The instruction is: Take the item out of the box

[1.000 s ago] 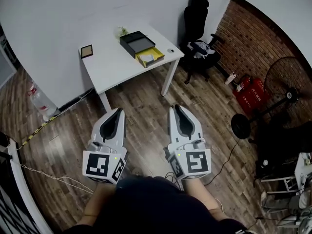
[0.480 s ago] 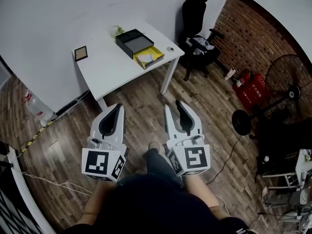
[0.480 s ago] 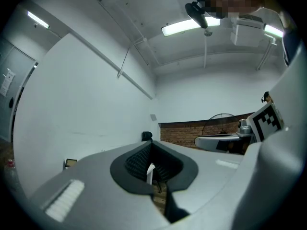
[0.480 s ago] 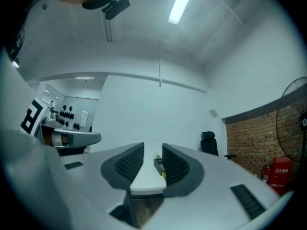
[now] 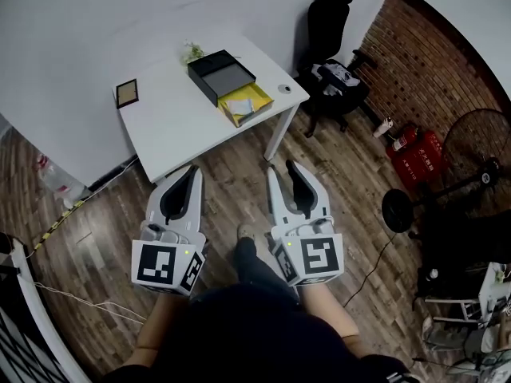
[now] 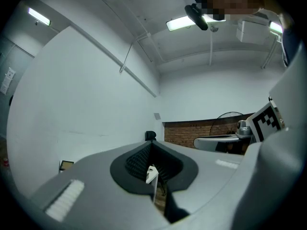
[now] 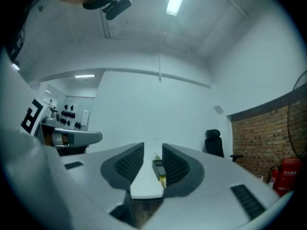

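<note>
Hovering well short of the desk (image 5: 172,114), left gripper (image 5: 190,172) fingers clenched empty, right gripper (image 5: 284,170) fingers released; open black box (image 5: 222,72) on desk, item inside unclear, probably light, stiff: pinch its edges.

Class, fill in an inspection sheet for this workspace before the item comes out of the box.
Surface: white table, on wood floor.
Job's things: open black box; yellow tray beside it.
Clutter: small frame, plant, small round object near table corner.
Grippers: left hand-held gripper shut, empty; right hand-held gripper open, empty; both short of the table.
Cables: thin cable on floor, right side.
Surroundings: black chair, brick wall, fan, red canisters.
</note>
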